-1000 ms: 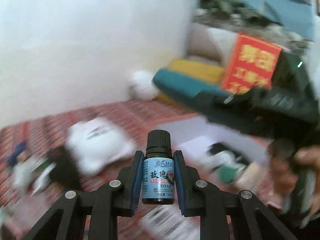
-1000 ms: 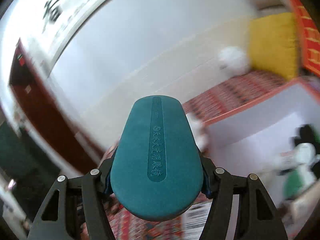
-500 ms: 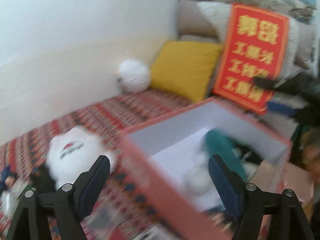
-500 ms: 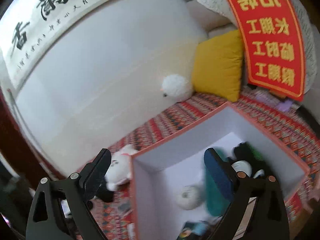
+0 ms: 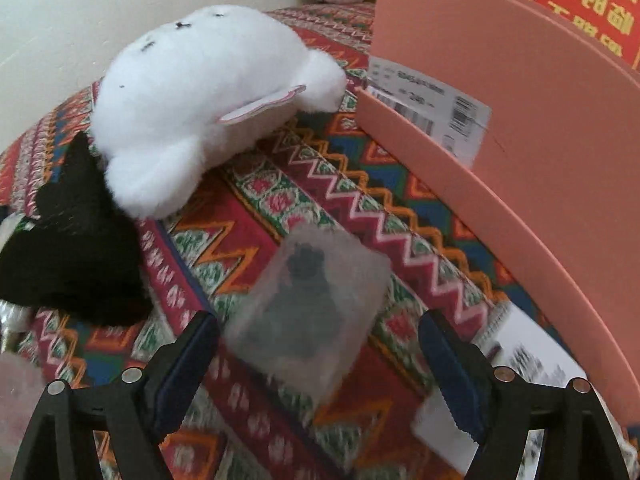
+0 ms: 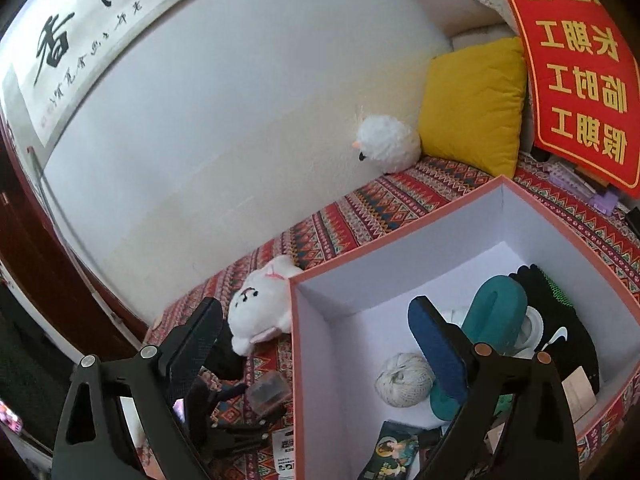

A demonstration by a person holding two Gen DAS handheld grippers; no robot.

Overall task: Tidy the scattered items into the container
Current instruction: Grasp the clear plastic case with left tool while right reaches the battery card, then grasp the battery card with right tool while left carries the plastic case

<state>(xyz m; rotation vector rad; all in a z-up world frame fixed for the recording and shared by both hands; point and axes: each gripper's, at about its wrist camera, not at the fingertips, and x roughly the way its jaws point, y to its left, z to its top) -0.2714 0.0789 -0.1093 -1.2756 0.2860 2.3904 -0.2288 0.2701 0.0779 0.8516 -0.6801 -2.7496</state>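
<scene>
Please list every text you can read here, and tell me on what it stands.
"长期工", "临时工", "假期工", mirrored: red banner with yellow characters.
"香": white calligraphy scroll on the wall; its other characters unreadable.
White barcode label on the pink cardboard box: too blurred.

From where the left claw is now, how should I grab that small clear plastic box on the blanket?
Take the clear plastic box across its two long flat sides, coming straight on from the near end. It lies flat on the patterned blanket, already centred between the open left claw fingers, clear of the pink container.
</scene>
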